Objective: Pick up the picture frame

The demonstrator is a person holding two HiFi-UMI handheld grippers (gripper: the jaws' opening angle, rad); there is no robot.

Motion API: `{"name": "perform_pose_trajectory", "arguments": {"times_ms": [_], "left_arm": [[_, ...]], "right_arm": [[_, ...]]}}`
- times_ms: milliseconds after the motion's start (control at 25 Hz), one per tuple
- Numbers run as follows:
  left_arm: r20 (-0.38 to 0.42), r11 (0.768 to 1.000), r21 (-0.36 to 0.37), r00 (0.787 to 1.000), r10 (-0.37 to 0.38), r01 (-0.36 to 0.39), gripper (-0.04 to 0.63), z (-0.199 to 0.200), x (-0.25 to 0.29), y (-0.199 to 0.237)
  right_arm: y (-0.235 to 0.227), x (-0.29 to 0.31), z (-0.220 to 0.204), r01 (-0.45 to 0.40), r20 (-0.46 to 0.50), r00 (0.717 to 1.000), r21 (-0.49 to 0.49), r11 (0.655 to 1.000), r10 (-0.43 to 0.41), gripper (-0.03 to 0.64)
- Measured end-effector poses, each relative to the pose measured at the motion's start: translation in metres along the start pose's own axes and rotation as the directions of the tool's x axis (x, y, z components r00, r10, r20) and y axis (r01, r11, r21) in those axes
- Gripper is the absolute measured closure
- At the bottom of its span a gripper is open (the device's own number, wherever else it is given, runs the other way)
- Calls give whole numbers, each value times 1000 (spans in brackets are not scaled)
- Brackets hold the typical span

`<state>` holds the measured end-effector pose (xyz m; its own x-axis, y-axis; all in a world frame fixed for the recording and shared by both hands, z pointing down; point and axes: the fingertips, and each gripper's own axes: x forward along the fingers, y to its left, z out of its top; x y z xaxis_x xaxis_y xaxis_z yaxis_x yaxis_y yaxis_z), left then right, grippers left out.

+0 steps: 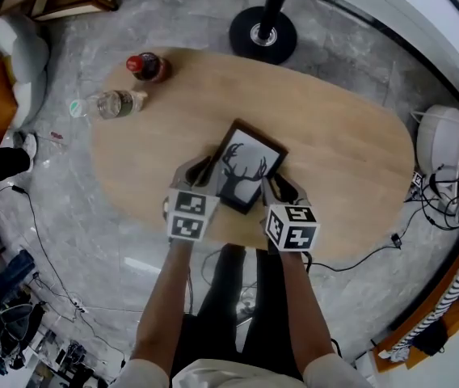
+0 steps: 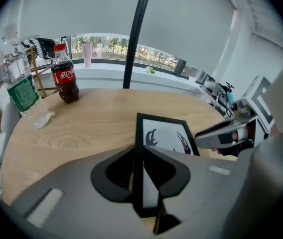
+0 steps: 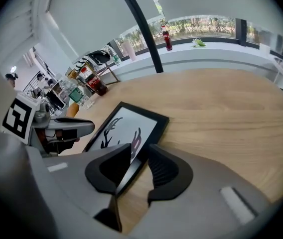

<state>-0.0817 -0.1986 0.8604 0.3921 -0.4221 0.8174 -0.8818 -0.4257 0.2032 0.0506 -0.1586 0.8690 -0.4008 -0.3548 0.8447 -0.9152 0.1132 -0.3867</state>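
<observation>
A black picture frame point(image 1: 246, 164) with a deer-antler print lies near the front edge of the oval wooden table point(image 1: 351, 160). My left gripper point(image 1: 201, 170) is at its left side; in the left gripper view the frame point(image 2: 164, 133) has its left edge clamped between the jaws of that gripper point(image 2: 139, 171). My right gripper point(image 1: 282, 186) is at the right side. In the right gripper view the frame point(image 3: 126, 126) has its edge between the jaws of the right gripper point(image 3: 140, 166), with a gap beside the right pad.
A cola bottle point(image 1: 146, 66) stands and a clear water bottle point(image 1: 112, 103) lies at the table's far left. A black stand's round base point(image 1: 263, 32) sits on the floor beyond the table. Cables and a white appliance point(image 1: 444, 140) lie to the right.
</observation>
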Motion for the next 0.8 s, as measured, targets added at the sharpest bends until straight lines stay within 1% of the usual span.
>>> {"name": "perform_pose_trajectory", "arguments": {"times_ms": [360,640,800], "left_arm": [[-30,1000,-24,999,-20,20,511,-11,9,-2],[-21,999,-40,1000,-10,9,515,-13,10,-3],[-21,999,-40,1000,-8,7,514,-13,10,-3]], "right_arm": [[-4,6,-12,0,-15,1000,36,999,0,494],[-4,9,-14,-24,-9,1000,52,998,24,497],[-3,11,-13,-15,-6,1000,53,998,15,494]]}}
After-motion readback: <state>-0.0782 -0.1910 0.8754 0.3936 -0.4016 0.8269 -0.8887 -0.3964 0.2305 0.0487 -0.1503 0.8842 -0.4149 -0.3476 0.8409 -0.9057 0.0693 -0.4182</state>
